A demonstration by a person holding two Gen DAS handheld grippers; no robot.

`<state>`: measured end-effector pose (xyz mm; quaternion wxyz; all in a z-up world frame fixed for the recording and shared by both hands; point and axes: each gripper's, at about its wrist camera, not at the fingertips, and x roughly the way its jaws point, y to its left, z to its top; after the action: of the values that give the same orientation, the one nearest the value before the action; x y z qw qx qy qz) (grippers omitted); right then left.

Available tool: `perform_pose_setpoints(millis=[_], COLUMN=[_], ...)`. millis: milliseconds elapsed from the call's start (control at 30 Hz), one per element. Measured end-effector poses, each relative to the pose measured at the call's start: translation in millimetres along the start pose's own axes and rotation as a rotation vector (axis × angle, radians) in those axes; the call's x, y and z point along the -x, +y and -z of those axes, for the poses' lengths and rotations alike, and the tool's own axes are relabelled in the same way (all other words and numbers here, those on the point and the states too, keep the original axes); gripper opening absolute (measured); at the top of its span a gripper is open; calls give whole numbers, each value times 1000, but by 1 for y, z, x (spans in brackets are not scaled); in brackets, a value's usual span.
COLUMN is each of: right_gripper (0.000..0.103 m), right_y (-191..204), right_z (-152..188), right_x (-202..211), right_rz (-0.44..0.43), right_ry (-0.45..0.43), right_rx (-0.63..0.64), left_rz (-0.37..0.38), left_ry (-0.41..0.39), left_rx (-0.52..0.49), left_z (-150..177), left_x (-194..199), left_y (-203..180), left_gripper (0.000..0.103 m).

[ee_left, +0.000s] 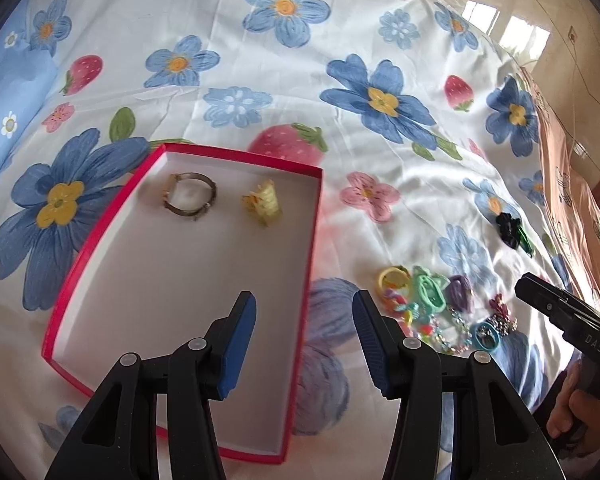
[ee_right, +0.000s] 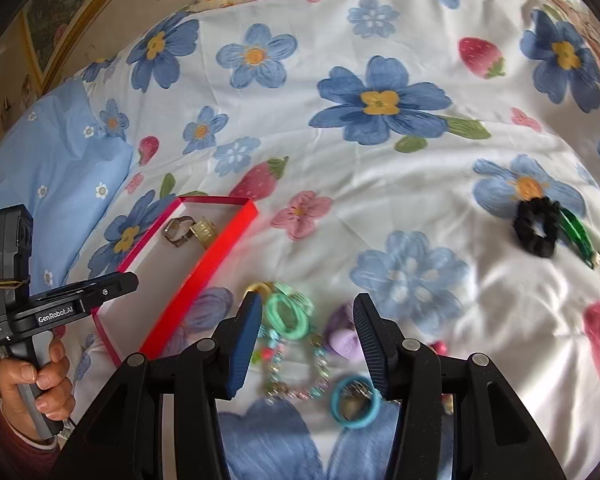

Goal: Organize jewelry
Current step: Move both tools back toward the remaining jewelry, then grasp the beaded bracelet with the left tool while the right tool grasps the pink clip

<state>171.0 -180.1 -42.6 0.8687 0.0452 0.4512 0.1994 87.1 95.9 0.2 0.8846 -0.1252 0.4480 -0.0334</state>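
A red box with a white inside (ee_left: pixel 80 264) lies on the flowered bedsheet; it holds a metal bracelet (ee_left: pixel 190 196) and a yellow hair claw (ee_left: pixel 262 202). My left gripper (ee_left: pixel 304 340) is open and empty above the box's right edge. A pile of small jewelry (ee_left: pixel 432 308) lies right of the box. In the right wrist view my right gripper (ee_right: pixel 306 344) is open and empty just above that pile: green hair ties (ee_right: pixel 286 316), a bead bracelet (ee_right: pixel 296 372), a purple piece (ee_right: pixel 342 344) and a blue hair tie (ee_right: pixel 356 402). The box (ee_right: pixel 204 264) is at its left.
A black scrunchie with a green clip (ee_right: pixel 538 232) lies apart at the right, also in the left wrist view (ee_left: pixel 512 228). A light blue pillow (ee_right: pixel 48 172) is at the left. A cardboard box (ee_left: pixel 572 184) stands at the bed's right edge.
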Motion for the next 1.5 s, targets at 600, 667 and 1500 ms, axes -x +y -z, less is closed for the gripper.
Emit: perform_pose_setpoints(millis=[600, 667, 1500], right_gripper=[49, 49, 16], right_y=[-59, -60, -58], right_z=[45, 43, 33], right_x=[19, 14, 6], right_rz=[136, 139, 103], right_ry=[42, 49, 40], right_rx=[-70, -55, -31], left_rz=[60, 67, 136], left_ry=[142, 148, 86], left_rx=[-103, -100, -99], left_z=[16, 13, 13], left_x=[-67, -76, -63], left_y=[-63, -67, -61], left_gripper=[50, 50, 7])
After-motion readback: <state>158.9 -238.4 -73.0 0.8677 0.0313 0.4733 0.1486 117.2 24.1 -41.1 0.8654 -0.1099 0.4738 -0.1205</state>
